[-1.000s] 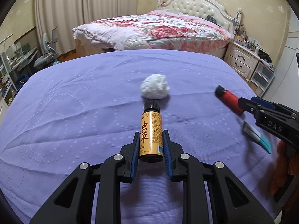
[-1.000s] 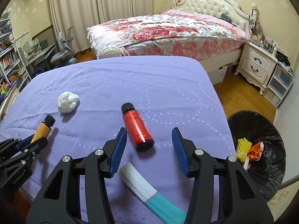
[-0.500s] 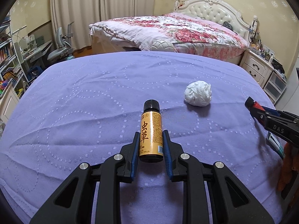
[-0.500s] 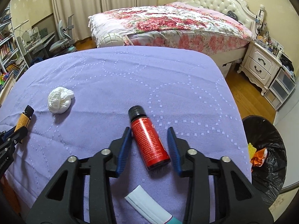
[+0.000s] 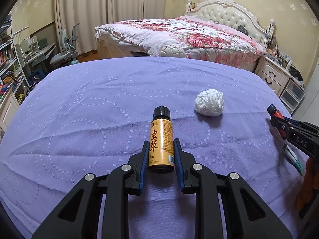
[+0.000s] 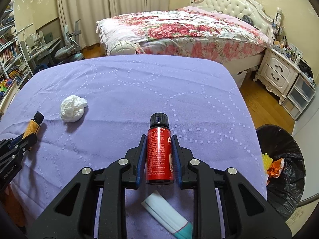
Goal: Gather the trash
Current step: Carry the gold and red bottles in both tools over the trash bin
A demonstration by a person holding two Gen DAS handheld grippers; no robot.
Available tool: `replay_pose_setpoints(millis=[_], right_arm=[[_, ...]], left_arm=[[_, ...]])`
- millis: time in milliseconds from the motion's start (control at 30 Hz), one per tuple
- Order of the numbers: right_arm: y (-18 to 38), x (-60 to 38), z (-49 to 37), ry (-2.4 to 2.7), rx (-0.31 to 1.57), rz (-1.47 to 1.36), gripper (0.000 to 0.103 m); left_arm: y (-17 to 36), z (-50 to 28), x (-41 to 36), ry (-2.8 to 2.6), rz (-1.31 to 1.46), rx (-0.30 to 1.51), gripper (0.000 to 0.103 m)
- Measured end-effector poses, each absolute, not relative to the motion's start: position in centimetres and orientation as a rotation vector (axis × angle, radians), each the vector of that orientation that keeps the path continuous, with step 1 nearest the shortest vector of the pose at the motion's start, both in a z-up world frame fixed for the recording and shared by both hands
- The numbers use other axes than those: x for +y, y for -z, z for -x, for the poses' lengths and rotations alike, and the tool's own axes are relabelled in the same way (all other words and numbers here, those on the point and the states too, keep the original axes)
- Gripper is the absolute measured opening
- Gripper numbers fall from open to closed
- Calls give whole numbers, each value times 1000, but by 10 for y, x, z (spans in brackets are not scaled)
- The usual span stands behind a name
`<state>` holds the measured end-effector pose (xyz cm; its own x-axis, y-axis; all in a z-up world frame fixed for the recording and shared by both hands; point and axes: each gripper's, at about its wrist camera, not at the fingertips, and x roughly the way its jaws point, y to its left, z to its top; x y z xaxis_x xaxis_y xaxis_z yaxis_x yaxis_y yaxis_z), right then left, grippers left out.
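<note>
Right wrist view gives us the widest sweep, so we start with the biggest thing: the purple quilted cover (image 6: 127, 91) that fills most of both pictures and carries all the trash. Beyond its far edge we see the floral bed (image 6: 179, 29) with its white tufted headboard, and a white nightstand (image 6: 279, 73) to the right of it. Off the cover's right edge, down on the floor, stands the black-lined trash bin (image 6: 287, 159), with yellow and orange scraps showing inside it.

Next in size are our two tools. Our right gripper (image 6: 159, 155) is clamped on the red bottle (image 6: 159, 155), its blue pads pressed against both sides of the label and the black cap pointing away from us. Our left gripper (image 5: 161, 153) is likewise closed around the orange bottle (image 5: 161, 145), which has a black cap and large red characters on its label; the pads touch the lower half of the bottle. From each camera we see the other tool at the frame edge, bottle in its jaws.

Among the smaller things, the crumpled white tissue (image 5: 209, 103) lies on the cover between the two grippers, apart from both bottles and nearer the orange one. Smallest in view, a white and teal tube (image 6: 169, 217) lies flat on the cover beneath the right gripper, just behind the base of the red bottle.
</note>
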<state>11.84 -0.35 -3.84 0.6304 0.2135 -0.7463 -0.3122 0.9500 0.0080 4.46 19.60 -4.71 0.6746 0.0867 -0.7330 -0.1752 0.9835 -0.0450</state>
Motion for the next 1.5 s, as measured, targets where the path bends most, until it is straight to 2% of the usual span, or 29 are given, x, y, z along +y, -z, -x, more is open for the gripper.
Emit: replay_pose_setpoints(millis=[300, 700, 1500], right_arm=[[21, -33, -93, -274, 785, 66, 24], [4, -101, -69, -135, 714, 6, 24], [11, -229, -58, 125, 663, -94, 24]], left_arm=[[37, -38, 166, -73, 110, 790, 25], [14, -44, 88, 81, 52, 735, 25], [6, -79, -66, 326, -88, 676, 25]])
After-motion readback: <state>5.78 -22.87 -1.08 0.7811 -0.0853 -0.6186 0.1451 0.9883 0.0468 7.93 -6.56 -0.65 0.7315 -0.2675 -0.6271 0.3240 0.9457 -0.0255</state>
